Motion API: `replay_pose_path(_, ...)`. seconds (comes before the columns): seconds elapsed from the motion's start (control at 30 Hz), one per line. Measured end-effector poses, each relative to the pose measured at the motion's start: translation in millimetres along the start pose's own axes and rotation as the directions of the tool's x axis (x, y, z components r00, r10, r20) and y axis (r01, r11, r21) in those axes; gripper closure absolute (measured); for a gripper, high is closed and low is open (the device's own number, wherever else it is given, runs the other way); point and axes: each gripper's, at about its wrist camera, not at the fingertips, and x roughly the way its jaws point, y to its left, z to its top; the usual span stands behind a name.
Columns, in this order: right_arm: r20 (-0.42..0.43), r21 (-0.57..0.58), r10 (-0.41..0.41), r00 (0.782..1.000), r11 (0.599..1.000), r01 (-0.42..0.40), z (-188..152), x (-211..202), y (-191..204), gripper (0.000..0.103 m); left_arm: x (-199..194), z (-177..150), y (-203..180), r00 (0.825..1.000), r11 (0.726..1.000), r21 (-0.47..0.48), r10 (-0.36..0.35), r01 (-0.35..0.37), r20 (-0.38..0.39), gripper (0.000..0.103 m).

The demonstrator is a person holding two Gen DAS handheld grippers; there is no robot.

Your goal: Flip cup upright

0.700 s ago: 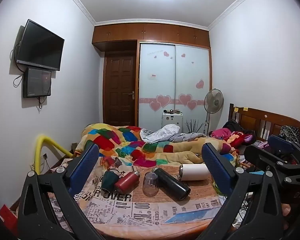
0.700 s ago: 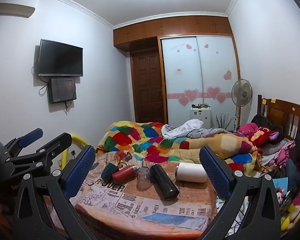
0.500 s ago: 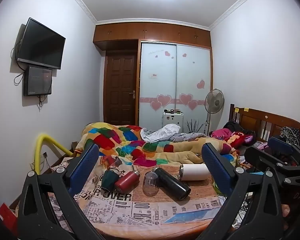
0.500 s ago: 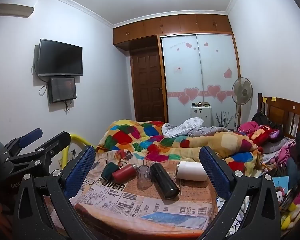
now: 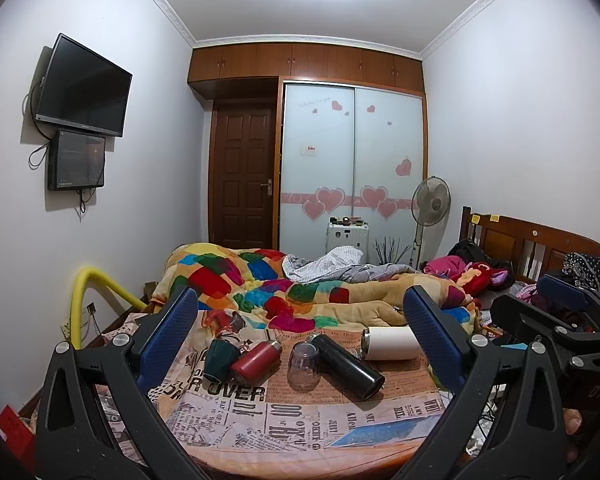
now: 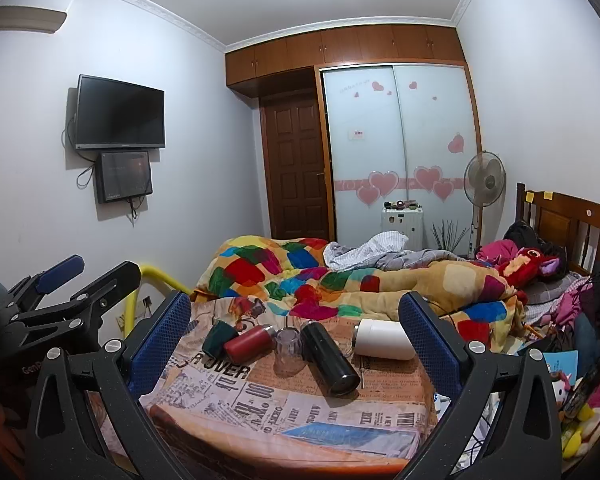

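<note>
Several cups and flasks lie on a table with a newspaper-print cloth [image 5: 284, 412] [image 6: 300, 412]. A dark green cup [image 5: 219, 359] [image 6: 219, 337], a red flask [image 5: 256, 362] [image 6: 247, 345], a black flask [image 5: 346, 366] [image 6: 329, 362] and a white flask [image 5: 390, 344] [image 6: 385, 339] lie on their sides. A clear glass cup [image 5: 303, 366] [image 6: 288, 352] stands mouth down. My left gripper [image 5: 300, 340] is open and empty, well back from the table. My right gripper [image 6: 296, 340] is open and empty, also short of the cups.
A bed with a colourful quilt [image 5: 300, 292] lies right behind the table. A yellow tube [image 5: 88, 292] arches at the left. Clutter and a wooden headboard [image 5: 540, 244] fill the right. The other gripper shows at each view's edge [image 5: 560, 320] [image 6: 60, 300].
Both views have drifted very slightly; the cups and flasks have not moved and both grippers stay open.
</note>
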Motion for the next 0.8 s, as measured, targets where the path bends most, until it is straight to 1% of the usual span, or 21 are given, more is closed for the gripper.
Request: replay_pose_path(0.8, -0.009, 0.006, -0.006, 1.0, 1.0, 0.006, -4.3, 4.6, -3.3, 0.0, 2.2, -0.3, -0.2, 1.0, 1.0, -0.003, 0.001, -0.001, -0.007, 0.0)
